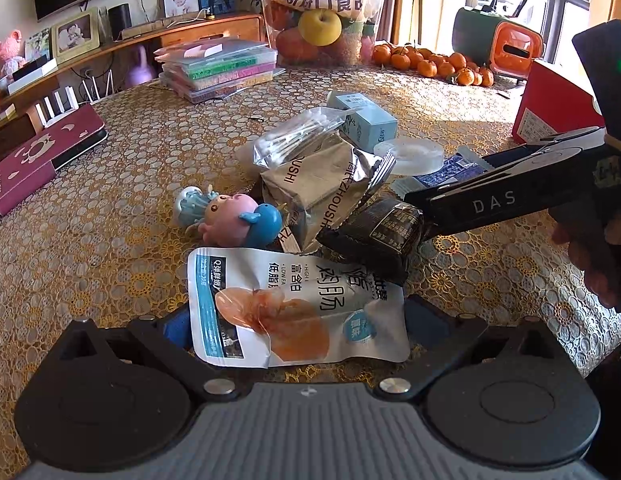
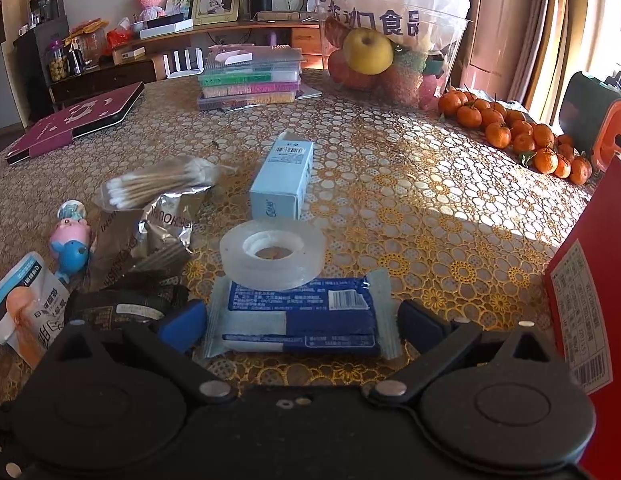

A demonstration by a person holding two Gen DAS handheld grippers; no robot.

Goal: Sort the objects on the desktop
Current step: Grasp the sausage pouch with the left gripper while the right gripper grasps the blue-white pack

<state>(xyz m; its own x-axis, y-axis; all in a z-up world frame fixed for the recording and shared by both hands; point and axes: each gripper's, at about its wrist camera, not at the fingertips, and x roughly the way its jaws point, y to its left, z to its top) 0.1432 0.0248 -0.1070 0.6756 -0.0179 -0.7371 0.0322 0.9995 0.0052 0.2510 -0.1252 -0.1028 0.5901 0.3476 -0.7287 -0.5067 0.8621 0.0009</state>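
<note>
Right claw [image 2: 300, 326] is open, straddling the blue wet-wipe pack [image 2: 298, 320] lying flat on the bench [image 2: 430, 200], long axis crosswise between the fingers, tape roll [image 2: 272, 252] resting on its far edge. Left claw [image 1: 298, 322] is also open around the white-blue snack pouch [image 1: 294, 308], crinkled, flat, dead ahead.

Tablecloth [image 2: 410, 216]: lace-pattern, slightly glossy. Tape roll [image 2: 272, 252]: clear, smooth plastic. Blue snack wrapper [image 2: 302, 316]: glossy film. Silver foil pouch [image 1: 310, 184]: crinkled, metallic. Cotton swab bag [image 2: 158, 184]: transparent plastic. Light-blue box [image 2: 282, 180]: matt cardboard. Toy figure [image 1: 230, 216]: shiny plastic.
</note>
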